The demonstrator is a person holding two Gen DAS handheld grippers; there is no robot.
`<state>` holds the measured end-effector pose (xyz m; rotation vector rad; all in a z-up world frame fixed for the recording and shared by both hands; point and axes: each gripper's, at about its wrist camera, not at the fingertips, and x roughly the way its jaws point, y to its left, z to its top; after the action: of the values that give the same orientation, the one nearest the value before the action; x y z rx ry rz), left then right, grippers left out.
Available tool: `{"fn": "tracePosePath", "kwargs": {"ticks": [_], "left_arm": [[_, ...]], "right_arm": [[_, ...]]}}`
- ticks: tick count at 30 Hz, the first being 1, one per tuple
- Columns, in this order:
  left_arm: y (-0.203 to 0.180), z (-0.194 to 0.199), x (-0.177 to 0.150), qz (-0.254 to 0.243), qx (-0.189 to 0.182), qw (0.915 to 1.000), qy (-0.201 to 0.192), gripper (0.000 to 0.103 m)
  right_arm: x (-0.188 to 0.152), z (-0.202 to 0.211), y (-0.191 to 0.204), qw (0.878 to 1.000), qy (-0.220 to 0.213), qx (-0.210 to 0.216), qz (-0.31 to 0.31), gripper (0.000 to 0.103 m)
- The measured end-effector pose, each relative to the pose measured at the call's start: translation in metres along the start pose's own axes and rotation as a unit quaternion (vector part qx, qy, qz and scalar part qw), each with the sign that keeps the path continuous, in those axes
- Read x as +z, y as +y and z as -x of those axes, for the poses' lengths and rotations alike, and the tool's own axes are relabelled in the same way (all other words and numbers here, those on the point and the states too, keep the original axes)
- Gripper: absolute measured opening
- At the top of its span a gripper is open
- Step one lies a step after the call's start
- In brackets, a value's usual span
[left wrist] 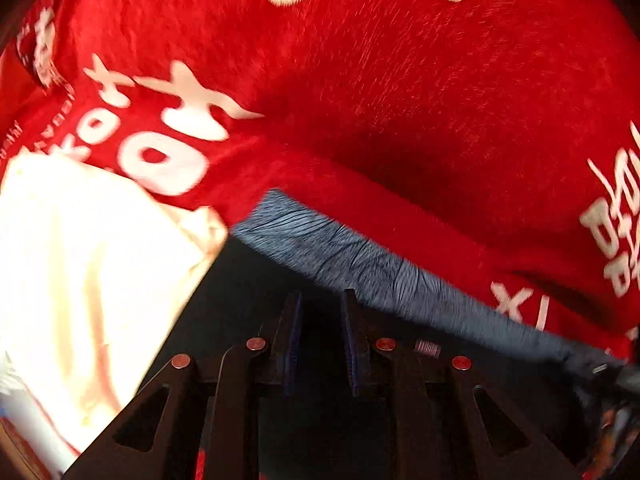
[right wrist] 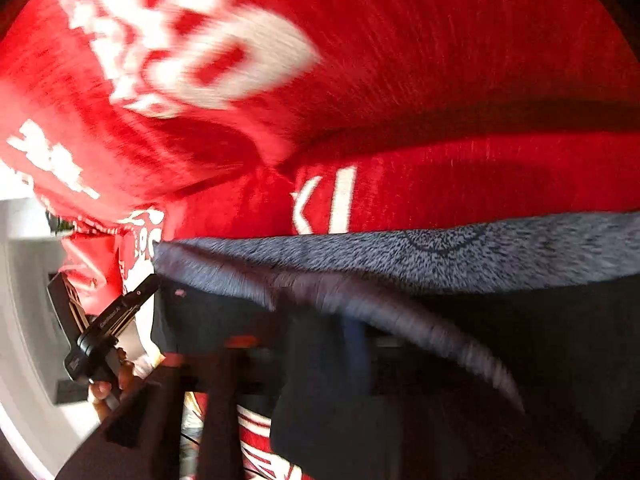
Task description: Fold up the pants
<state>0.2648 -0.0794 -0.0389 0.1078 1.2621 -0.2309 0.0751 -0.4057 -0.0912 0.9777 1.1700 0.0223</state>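
The pants are dark grey-blue cloth with a ribbed lighter waistband, lying over a red cloth with white lettering. In the left wrist view my left gripper is open and empty, its blue-padded fingers just short of the waistband edge. In the right wrist view the pants stretch across the frame and a dark fold drapes over my right gripper, which looks shut on that cloth. The left gripper also shows there, held in a hand at the left.
A cream-white cloth lies at the left of the left wrist view. A white surface shows at the left edge of the right wrist view. The red lettered cloth fills the upper part of both views.
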Motion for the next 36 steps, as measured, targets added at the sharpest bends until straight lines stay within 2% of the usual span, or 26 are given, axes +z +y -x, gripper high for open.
{"fn": "tracePosePath", "kwargs": {"ticks": [1,2,3,7,9,10,11,14,16,20,24,29,34,36], "left_arm": [[-0.006,0.008,-0.008,-0.017,0.012,0.9998,-0.001,0.063],[-0.007,0.012,-0.013,-0.027,0.015,0.9995,-0.006,0.075],[-0.018,0.016,-0.023,-0.048,0.013,0.9987,-0.012,0.075],[-0.059,-0.001,-0.051,-0.095,0.005,0.9952,0.024,0.075],[-0.077,-0.018,-0.059,-0.116,0.030,0.9924,0.030,0.075],[-0.086,-0.026,-0.063,-0.134,0.061,0.9888,0.024,0.078],[-0.089,-0.029,-0.063,-0.141,0.069,0.9874,0.021,0.083],[-0.098,-0.025,-0.063,-0.157,0.081,0.9839,0.024,0.083],[-0.105,-0.008,-0.066,-0.170,0.079,0.9821,0.017,0.083],[-0.137,0.019,-0.089,-0.194,0.024,0.9804,0.026,0.083],[-0.181,0.037,-0.124,-0.232,-0.021,0.9719,0.035,0.083],[-0.232,0.055,-0.177,-0.281,-0.073,0.9550,0.062,0.083],[-0.259,0.072,-0.226,-0.342,-0.096,0.9329,0.062,0.083],[-0.267,0.073,-0.244,-0.358,-0.095,0.9263,0.068,0.083]], "right_arm": [[-0.008,0.012,0.010,1.000,-0.013,-0.010,0.021,0.071],[-0.012,0.017,0.017,0.999,-0.015,-0.019,0.038,0.071],[-0.015,0.019,0.025,0.998,-0.015,-0.031,0.054,0.071],[-0.026,0.005,0.023,0.995,0.016,-0.068,0.070,0.068],[-0.021,-0.005,0.015,0.990,0.021,-0.114,0.081,0.065],[-0.018,-0.009,0.014,0.984,0.013,-0.149,0.098,0.063],[-0.015,-0.008,0.012,0.981,0.006,-0.162,0.109,0.057],[-0.019,0.019,0.005,0.990,-0.016,-0.115,0.079,0.058],[-0.033,0.038,-0.001,0.991,-0.027,-0.106,0.071,0.061],[-0.073,0.072,-0.013,0.992,-0.041,-0.111,0.043,0.062],[-0.122,0.100,-0.026,0.989,-0.062,-0.137,0.010,0.062],[-0.202,0.131,-0.048,0.980,-0.092,-0.161,-0.073,0.064],[-0.293,0.148,-0.083,0.963,-0.116,-0.183,-0.162,0.064],[-0.322,0.150,-0.095,0.956,-0.126,-0.176,-0.197,0.064]]}}
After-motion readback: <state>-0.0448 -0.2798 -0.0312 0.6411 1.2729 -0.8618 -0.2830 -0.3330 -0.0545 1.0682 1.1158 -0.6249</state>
